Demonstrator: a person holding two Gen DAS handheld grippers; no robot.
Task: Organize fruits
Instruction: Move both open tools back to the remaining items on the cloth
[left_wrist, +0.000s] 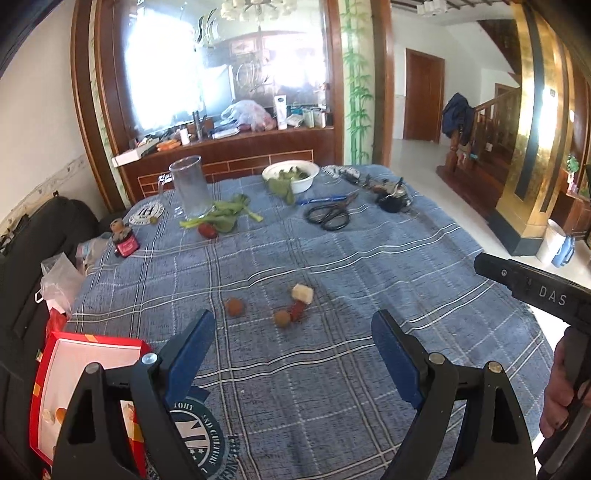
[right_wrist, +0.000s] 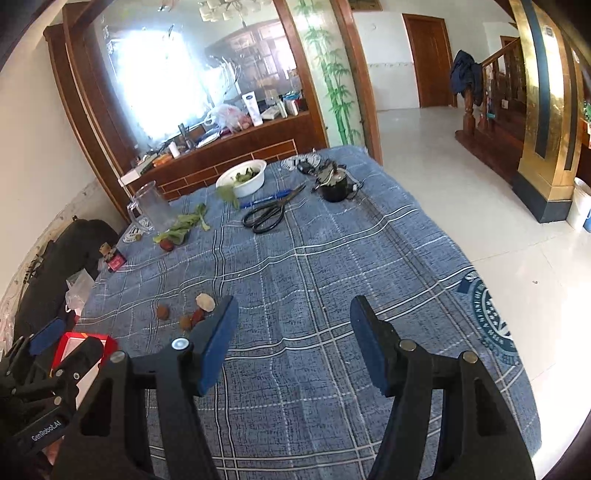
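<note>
Small fruits lie on the blue plaid tablecloth (left_wrist: 332, 369): a brown round one (left_wrist: 235, 307), another brown one (left_wrist: 282, 318), a red one (left_wrist: 297, 309) and a pale cut chunk (left_wrist: 303, 293). They also show in the right wrist view, left of my fingers: brown fruit (right_wrist: 163, 312), pale chunk (right_wrist: 205, 301). Another red fruit (left_wrist: 207, 230) lies farther back by green leaves (left_wrist: 225, 214). A red box (left_wrist: 74, 384) with a white inside holds a few pieces at the near left. My left gripper (left_wrist: 295, 354) is open above the cloth, just short of the fruits. My right gripper (right_wrist: 293, 332) is open and empty.
Farther back stand a clear jug (left_wrist: 190, 186), a white bowl of greens (left_wrist: 291, 175), black scissors (left_wrist: 328, 216), a blue pen (left_wrist: 321, 200) and a dark pot (left_wrist: 391, 197). A small red jar (left_wrist: 125, 240) and plastic bags (left_wrist: 61, 284) sit at the left edge. A wooden counter stands behind.
</note>
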